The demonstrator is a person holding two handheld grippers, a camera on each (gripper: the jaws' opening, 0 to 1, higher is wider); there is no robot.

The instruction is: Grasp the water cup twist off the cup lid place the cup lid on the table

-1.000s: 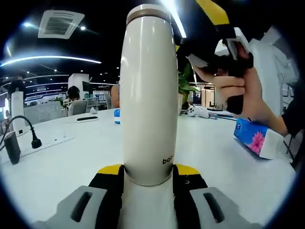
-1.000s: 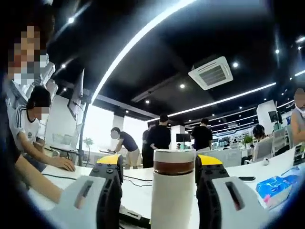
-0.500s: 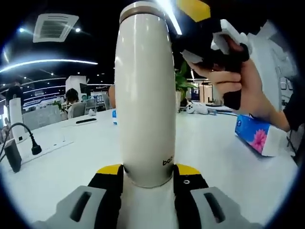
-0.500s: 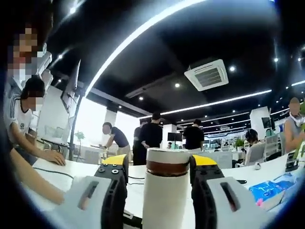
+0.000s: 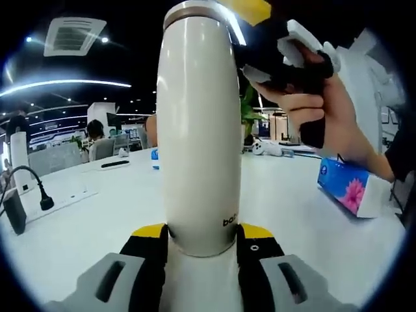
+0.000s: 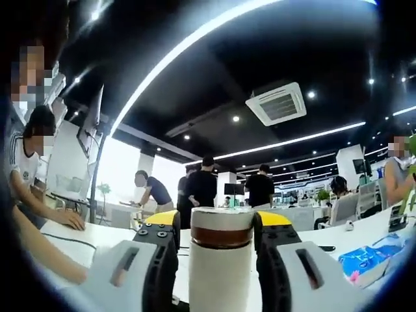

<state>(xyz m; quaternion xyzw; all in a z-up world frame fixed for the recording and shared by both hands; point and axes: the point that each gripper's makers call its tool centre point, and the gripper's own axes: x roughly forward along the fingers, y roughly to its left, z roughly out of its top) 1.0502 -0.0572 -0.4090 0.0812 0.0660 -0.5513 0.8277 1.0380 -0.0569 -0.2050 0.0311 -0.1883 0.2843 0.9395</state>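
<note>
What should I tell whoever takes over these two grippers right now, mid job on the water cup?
Left gripper: shut on the water cup low on its body, cup upright above the white table.
Right gripper: fingers clamped either side of the cup lid.
Done: cup and lid both grasped.
Left: the lid looks to be on the cup, so twist it off, then set it on the table, avoiding the tissue pack.

In the left gripper view, the tall cream-white metal water cup point(image 5: 198, 130) bears small dark lettering low on its side, just above the yellow tip of the tool; only the letters "bo" can be read, the rest curving out of sight. Print on the blue tissue pack point(image 5: 348, 188) is too blurred to read.
</note>
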